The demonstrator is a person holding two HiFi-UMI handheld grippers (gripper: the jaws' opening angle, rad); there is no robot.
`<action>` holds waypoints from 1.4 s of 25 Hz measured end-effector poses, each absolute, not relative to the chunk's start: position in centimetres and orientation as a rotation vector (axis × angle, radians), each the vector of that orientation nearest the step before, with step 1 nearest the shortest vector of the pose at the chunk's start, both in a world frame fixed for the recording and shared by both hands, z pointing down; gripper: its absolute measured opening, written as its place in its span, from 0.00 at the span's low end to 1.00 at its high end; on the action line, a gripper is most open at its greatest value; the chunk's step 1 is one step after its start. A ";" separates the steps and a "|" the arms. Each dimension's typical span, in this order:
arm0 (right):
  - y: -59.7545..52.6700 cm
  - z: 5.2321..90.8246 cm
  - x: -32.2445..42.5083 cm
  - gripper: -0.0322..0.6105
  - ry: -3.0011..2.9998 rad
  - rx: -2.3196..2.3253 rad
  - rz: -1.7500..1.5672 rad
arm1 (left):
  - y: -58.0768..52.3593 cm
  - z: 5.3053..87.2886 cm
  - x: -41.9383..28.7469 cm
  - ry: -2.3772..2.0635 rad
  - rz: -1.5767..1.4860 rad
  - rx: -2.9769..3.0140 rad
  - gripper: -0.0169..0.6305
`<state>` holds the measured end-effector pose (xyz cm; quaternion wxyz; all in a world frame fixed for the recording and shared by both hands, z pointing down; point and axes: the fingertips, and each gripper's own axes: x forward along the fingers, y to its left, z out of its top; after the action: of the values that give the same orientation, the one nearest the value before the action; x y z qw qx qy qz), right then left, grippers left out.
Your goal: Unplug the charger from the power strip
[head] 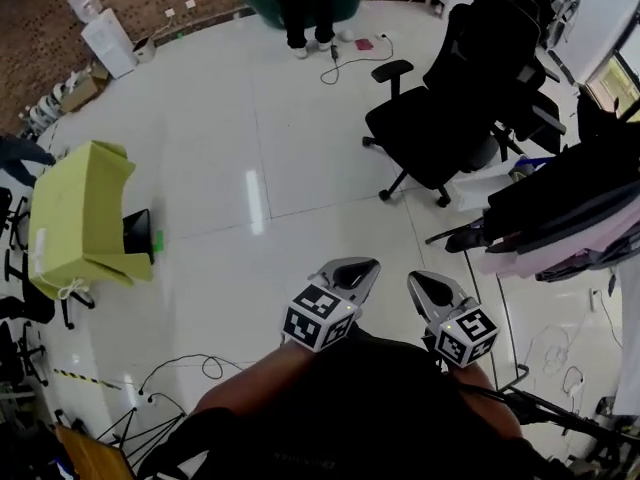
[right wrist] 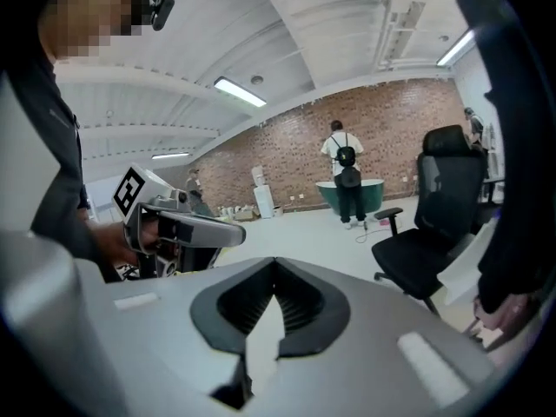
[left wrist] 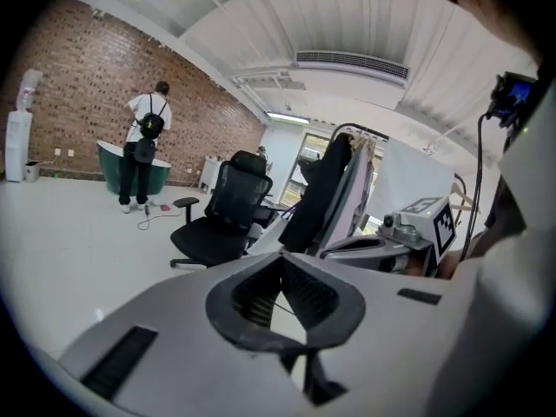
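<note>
Grippers of grey plastic, left [head: 368,266] and right [head: 417,281], clamped shut, empty, near black mesh office chair [head: 440,118]. Saw no charger; possibly risked clipping chair while searching.

Your left gripper [head: 352,274] and right gripper [head: 430,290] sit side by side at lower centre, both with jaws together and empty.

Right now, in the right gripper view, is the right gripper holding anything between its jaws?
No, the right gripper has its jaws shut together, with nothing between them.
</note>
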<state>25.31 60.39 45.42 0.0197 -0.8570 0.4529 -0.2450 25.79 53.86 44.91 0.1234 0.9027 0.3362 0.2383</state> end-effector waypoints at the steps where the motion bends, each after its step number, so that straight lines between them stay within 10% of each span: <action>1: 58.0 45.7 25.6 0.05 1.471 -2.630 -0.766 | 52.0 45.1 25.9 0.938 0.691 2.646 0.04; 35: 8.3 46.7 26.1 0.05 3.042 -1.203 -0.690 | 6.8 45.5 17.6 -0.983 0.309 2.422 0.04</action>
<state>26.05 8.33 46.65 -0.1008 -0.3580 0.9053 -0.2053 17.60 6.82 45.47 0.2520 0.8905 -0.3613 0.1137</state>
